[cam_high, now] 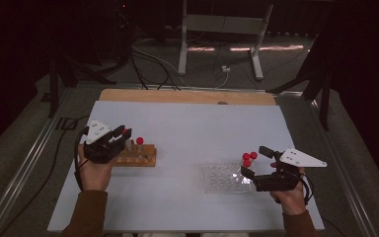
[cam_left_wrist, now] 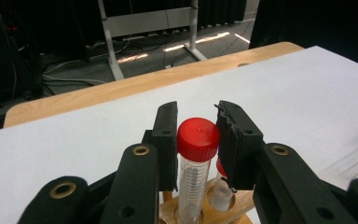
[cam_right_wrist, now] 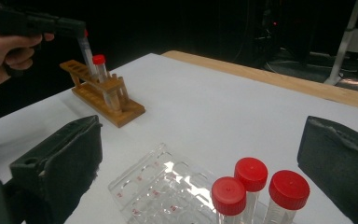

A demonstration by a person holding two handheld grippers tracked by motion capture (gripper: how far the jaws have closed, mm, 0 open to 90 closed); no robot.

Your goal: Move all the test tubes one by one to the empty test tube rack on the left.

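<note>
White tabletop [cam_high: 187, 123] bare mid-span, red-capped tube [cam_left_wrist: 196, 154] clamped by left gripper [cam_left_wrist: 198, 140] over wooden rack [cam_high: 138, 158], right gripper [cam_right_wrist: 200, 154] held agape near clear tray [cam_right_wrist: 163, 186].

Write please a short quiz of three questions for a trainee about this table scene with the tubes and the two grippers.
1. True or false: the left gripper is shut on a red-capped tube that stands in the wooden rack.
2. How many red-capped tubes stand in the clear tray in front of the right gripper? A) one B) three C) five
3. Fill in: the right gripper's jaws are ____.

Key: 1 true; 2 B, the three tubes stand close together; 3 open, with nothing between the pads.
</note>
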